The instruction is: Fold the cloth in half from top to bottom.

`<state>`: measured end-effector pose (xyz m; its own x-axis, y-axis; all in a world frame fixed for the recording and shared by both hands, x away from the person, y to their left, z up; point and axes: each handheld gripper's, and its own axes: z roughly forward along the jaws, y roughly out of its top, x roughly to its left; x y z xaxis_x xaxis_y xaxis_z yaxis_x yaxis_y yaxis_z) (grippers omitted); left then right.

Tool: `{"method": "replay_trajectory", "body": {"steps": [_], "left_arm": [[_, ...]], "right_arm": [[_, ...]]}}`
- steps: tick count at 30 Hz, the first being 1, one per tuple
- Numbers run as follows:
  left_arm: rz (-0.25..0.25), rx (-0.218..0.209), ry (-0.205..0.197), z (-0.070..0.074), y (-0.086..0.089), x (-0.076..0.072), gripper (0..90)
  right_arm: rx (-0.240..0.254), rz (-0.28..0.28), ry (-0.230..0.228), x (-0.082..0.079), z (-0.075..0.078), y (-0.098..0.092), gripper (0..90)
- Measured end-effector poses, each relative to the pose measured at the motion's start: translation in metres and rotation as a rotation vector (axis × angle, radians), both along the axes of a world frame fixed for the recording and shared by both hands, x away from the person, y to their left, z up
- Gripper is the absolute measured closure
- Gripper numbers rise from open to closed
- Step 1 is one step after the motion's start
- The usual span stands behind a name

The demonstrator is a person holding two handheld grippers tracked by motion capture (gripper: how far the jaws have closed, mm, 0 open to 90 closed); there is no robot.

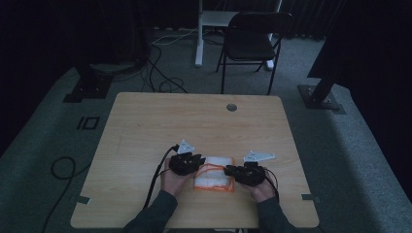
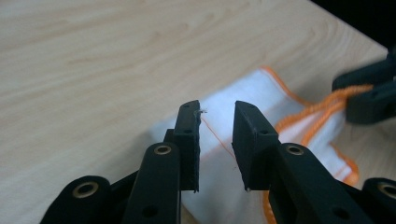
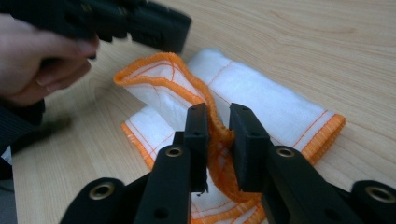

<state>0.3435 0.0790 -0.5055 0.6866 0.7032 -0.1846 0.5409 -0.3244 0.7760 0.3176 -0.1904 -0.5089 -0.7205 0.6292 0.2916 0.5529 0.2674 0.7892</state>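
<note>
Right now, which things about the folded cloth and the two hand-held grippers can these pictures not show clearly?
- High view: dim and small, so the jaws of the left hand-held gripper and the right hand-held gripper blend into the white cloth with orange edging.
- Right gripper view: its jaws hide the cloth's pinched fold.
- Left gripper view: the cloth's near end is cut off by the bottom edge.

Dim room, grey carpet floor, light wooden table with a round cable hole, black folding chair behind it, white desk leg, black cables on floor, dark stand bases at both sides
</note>
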Motion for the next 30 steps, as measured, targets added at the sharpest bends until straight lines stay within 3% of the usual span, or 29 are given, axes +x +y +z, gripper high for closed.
{"method": "replay_trajectory", "body": {"steps": [4,7,11,14,18,30], "left_arm": [[-0.028,0.018,0.007,-0.007,-0.002,-0.008,72.1],[-0.036,0.020,0.011,-0.010,-0.002,-0.014,71.7],[-0.043,0.032,0.003,-0.015,0.001,-0.024,71.2],[-0.039,0.031,0.009,-0.021,0.004,-0.032,70.8],[-0.039,0.040,0.007,-0.026,0.008,-0.040,70.4],[-0.023,0.072,-0.007,-0.028,0.018,-0.048,68.4]], "right_arm": [[0.059,-0.050,-0.040,-0.001,0.006,-0.007,59.0],[0.083,-0.106,-0.044,0.003,0.008,-0.012,57.6],[0.044,-0.137,-0.047,0.005,0.007,-0.009,57.1],[-0.003,-0.122,-0.053,0.004,0.002,-0.001,56.3],[-0.025,-0.116,-0.041,0.002,-0.004,0.002,56.0],[-0.112,-0.081,0.000,-0.017,-0.021,-0.001,52.1]]}}
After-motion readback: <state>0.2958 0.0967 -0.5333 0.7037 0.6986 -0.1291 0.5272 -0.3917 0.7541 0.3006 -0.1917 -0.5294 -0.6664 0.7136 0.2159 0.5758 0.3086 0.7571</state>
